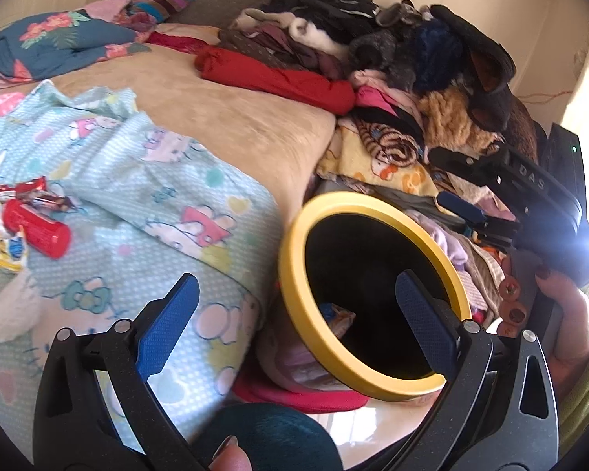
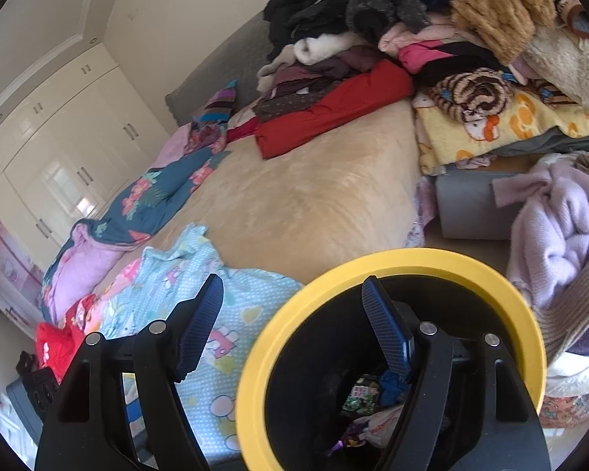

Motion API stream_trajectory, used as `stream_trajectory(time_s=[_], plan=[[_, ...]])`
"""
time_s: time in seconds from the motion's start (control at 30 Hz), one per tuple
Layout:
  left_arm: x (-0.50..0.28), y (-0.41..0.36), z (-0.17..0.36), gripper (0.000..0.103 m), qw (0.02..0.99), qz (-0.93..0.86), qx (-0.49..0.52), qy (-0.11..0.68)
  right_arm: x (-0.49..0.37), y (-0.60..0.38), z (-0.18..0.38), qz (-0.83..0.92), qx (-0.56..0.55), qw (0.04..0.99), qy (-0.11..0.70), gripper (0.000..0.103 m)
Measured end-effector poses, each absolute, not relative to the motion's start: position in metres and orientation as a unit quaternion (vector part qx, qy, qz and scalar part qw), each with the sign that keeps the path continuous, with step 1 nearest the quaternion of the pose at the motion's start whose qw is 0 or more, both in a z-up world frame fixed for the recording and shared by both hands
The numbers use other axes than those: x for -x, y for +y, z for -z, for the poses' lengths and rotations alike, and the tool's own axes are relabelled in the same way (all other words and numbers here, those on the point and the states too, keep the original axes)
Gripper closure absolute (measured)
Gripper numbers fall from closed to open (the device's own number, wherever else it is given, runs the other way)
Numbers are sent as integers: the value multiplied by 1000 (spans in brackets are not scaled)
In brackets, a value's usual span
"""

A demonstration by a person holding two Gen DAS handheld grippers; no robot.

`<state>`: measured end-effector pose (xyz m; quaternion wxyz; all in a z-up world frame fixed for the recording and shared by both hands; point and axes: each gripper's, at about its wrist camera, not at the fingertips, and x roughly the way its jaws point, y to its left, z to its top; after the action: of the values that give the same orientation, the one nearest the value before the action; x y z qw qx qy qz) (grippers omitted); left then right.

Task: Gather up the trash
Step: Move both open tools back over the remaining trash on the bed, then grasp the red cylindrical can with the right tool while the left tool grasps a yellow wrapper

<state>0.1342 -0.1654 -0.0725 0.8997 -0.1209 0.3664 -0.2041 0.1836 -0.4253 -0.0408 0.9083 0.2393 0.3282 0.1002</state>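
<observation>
The inside of the round black bin with the yellow rim [image 1: 373, 373] is mostly dark from the left wrist view, where only a scrap of crumpled wrapper shows low against its near wall; the right wrist view looks straight down into the same bin [image 2: 255, 357] and shows several crumpled wrappers and a white plastic bag [image 2: 377, 428] on its bottom, partly hidden behind the tool's finger. Only the left view shows the trash on the bed: a red plastic cylinder [image 1: 35, 228] lying on its side on the light blue cartoon-print cloth [image 1: 145, 180], touching a red and white wrapper [image 1: 13, 190] and a yellow packet cut off by the frame edge. The left tool [image 1: 296, 314] hangs wide open and holds nothing, one finger over the cloth, the other over the bin's mouth. The right tool [image 2: 292, 318] is likewise spread wide and unloaded, its right finger inside the bin's opening; in the left view its black body [image 1: 530, 196] reaches over the bin from the right, gripped by a hand [image 1: 565, 314]. A heap of mixed clothes [image 2: 432, 39] covers the bed's far side.
</observation>
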Motion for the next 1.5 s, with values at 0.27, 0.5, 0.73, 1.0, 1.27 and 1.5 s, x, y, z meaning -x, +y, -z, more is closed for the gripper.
stream_trajectory(time_s=[0.27, 0.5, 0.73, 1.0, 1.27, 1.5], plan=[[-135, -126, 61, 11, 914, 168, 135, 344, -186, -388, 34, -137, -206, 916, 315, 32], [-139, -80, 53, 11, 926, 133, 141, 323, -191, -335, 29, -185, -161, 919, 307, 32], [-143, -36, 55, 11, 929, 96, 163, 319, -195, -289, 33, -214, -130, 913, 321, 32], [-144, 3, 51, 11, 932, 62, 189, 304, -195, -258, 40, -235, -102, 908, 330, 32], [-144, 38, 55, 11, 929, 26, 213, 303, -194, -230, 47, -259, -78, 902, 337, 32], [-146, 67, 66, 11, 919, -5, 230, 320, -193, -203, 52, -283, -55, 895, 341, 33]])
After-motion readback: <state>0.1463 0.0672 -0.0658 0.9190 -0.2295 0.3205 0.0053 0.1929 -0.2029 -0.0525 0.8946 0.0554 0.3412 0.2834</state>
